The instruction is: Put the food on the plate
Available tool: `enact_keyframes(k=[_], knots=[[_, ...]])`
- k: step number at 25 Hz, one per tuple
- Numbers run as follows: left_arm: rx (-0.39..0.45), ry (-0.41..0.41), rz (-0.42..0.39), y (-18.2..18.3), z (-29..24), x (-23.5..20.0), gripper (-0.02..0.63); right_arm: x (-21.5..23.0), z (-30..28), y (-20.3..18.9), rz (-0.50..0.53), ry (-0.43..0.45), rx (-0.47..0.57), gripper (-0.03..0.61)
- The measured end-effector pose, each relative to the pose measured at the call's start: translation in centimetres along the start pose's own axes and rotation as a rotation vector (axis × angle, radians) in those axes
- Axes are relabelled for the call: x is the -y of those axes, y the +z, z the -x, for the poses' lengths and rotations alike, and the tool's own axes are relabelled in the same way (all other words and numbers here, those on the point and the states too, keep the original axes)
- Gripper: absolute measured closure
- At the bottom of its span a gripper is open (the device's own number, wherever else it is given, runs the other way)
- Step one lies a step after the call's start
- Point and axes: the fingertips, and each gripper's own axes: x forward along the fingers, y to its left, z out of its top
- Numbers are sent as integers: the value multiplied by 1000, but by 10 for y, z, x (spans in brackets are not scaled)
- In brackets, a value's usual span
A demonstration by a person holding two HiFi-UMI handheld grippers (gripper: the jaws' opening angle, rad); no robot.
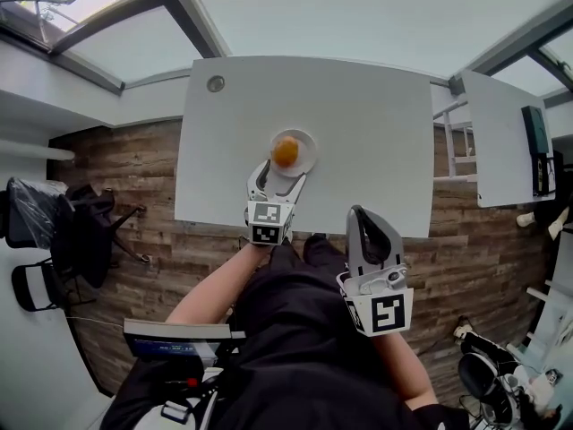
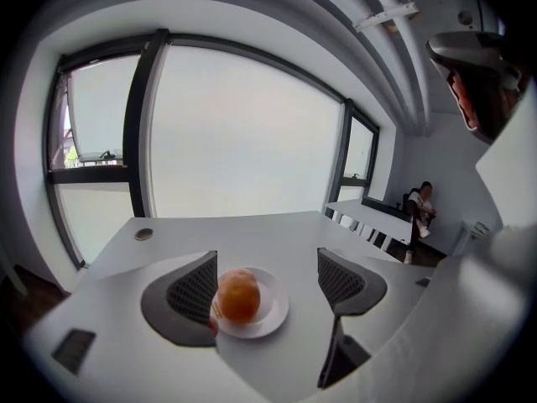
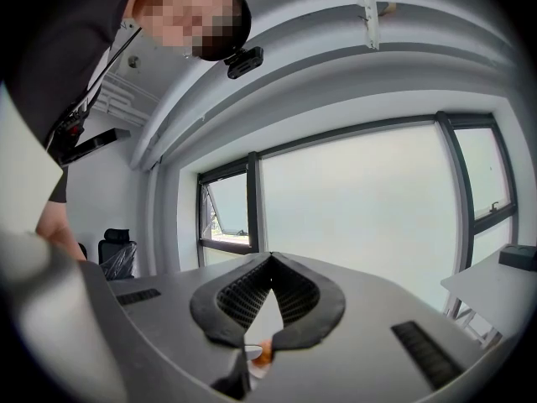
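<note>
A round orange piece of food point(image 1: 286, 151) lies on a small white plate point(image 1: 306, 158) near the front middle of the white table point(image 1: 358, 124). My left gripper point(image 1: 280, 176) is open, and its fingertips reach the plate's near rim. In the left gripper view the food point(image 2: 239, 296) sits on the plate point(image 2: 273, 316) ahead of the jaws, close to the left finger point(image 2: 193, 288), with nothing held in the left gripper point(image 2: 267, 284). My right gripper point(image 1: 360, 215) is shut and empty at the table's front edge. In its own view the right gripper point(image 3: 270, 267) has its pads meeting.
A round cable grommet point(image 1: 216, 83) sits at the table's far left corner. A second white table point(image 1: 501, 141) stands to the right, and black office chairs point(image 1: 72, 231) stand on the wooden floor to the left. A person point(image 2: 422, 204) sits far off by that second table.
</note>
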Motion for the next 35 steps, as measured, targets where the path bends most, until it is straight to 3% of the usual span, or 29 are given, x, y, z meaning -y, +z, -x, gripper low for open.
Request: enact_keyframes(k=[14,20,35], knots=[[157,30,70,52,62,9,235,-11,1,6,4,27,27,581],[231,81,108,63,97,3,235,-19,3,6,4,40,28,581],[401,172,115,106,179,1,235,-43,4,11,5,98,42,581]])
